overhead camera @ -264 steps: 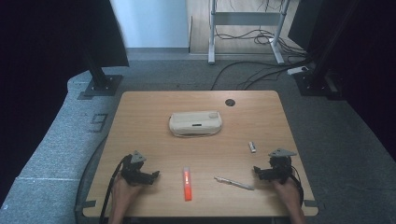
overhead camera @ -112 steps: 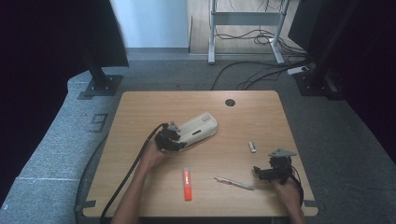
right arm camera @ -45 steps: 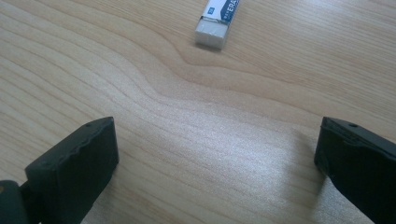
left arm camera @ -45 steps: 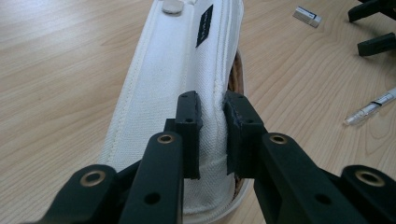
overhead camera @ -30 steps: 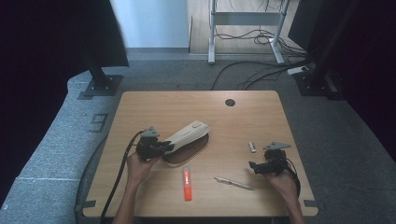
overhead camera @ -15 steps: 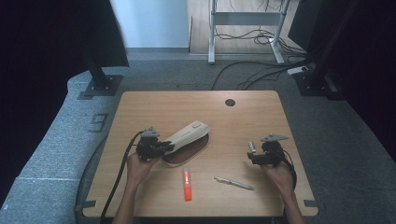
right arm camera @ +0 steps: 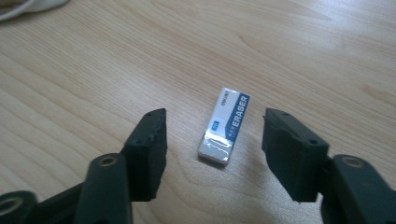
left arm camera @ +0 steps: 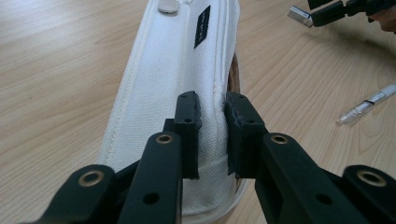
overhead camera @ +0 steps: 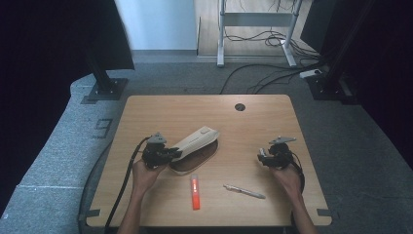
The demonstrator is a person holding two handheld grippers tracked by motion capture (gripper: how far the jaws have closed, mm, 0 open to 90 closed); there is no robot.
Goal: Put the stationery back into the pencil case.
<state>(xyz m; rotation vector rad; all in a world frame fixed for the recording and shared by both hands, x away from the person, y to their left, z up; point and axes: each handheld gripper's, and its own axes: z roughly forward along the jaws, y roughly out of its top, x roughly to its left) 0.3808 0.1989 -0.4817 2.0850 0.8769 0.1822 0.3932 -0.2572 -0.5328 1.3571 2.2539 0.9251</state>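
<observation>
A white fabric pencil case (overhead camera: 197, 140) lies left of the table's middle, its top flap raised over a brown inside. My left gripper (overhead camera: 171, 153) is shut on the flap's near end; in the left gripper view the pads (left arm camera: 188, 122) pinch the white cloth (left arm camera: 173, 70). At the right, my right gripper (overhead camera: 263, 157) stands over a small white and blue eraser (right arm camera: 224, 126). Its jaws have just been closing. The eraser lies flat on the wood between them, with a gap on each side. The left gripper view also has the eraser (left arm camera: 299, 14) at its top right.
A red-orange marker (overhead camera: 195, 191) and a clear pen (overhead camera: 243, 191) lie near the front edge of the wooden table (overhead camera: 160, 112). A dark round hole (overhead camera: 239, 107) sits at the back. Cables and stand legs are on the floor beyond.
My right gripper has moved away from the front edge and to the left, over the eraser, and its jaws have narrowed. The left gripper holds the case as before.
</observation>
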